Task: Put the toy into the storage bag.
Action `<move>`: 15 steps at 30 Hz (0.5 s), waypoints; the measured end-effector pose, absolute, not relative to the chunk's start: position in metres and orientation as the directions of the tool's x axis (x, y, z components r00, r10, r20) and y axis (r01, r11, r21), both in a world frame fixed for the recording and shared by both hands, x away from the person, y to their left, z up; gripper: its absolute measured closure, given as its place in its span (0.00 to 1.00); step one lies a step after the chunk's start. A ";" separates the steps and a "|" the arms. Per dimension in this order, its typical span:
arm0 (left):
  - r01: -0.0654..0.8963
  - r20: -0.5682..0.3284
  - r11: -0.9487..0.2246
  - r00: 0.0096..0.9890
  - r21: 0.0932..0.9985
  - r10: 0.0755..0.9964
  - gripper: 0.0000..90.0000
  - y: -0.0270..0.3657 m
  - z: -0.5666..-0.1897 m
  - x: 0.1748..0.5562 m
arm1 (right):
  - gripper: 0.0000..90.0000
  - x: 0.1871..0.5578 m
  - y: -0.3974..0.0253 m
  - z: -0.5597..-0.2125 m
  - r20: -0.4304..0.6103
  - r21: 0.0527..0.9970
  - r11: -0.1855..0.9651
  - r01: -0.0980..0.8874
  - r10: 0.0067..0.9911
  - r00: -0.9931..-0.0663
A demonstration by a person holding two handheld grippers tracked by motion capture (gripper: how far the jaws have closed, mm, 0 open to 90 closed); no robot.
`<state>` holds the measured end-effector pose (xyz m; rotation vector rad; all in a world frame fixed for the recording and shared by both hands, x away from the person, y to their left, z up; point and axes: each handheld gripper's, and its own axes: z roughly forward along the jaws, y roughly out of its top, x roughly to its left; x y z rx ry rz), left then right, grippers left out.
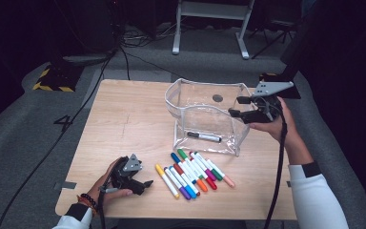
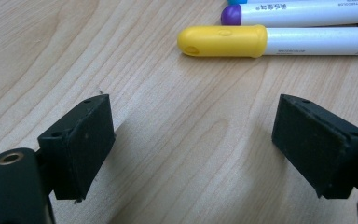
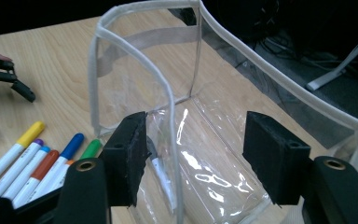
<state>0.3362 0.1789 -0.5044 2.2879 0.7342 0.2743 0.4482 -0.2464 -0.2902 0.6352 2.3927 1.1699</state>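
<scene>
A clear pouch (image 1: 205,107) with white trim stands open in the middle of the wooden table, with a black marker (image 1: 204,137) lying inside. Several coloured markers (image 1: 193,172) lie in a row in front of it. My left gripper (image 1: 144,187) rests low on the table, open, just left of the yellow-capped marker (image 2: 223,41); nothing is between its jaws (image 2: 193,140). My right gripper (image 1: 237,107) is open at the pouch's right end. Its jaws (image 3: 196,149) straddle the pouch's trimmed rim (image 3: 170,112) without pinching it. The marker in the pouch (image 3: 161,179) lies below them.
The wooden table (image 1: 124,119) has bare room on its left half and behind the pouch. Cables run across the grey floor (image 1: 38,143) to the left. A white stand (image 1: 209,24) is beyond the far edge. The other hand's gripper (image 3: 4,79) lies near the marker row (image 3: 28,158).
</scene>
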 end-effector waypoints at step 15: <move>0.432 -0.014 -0.585 0.813 0.686 0.583 0.15 0.179 -0.504 0.336 | 0.45 0.379 -0.294 -0.333 -0.170 0.837 0.510 0.200 0.588 -0.791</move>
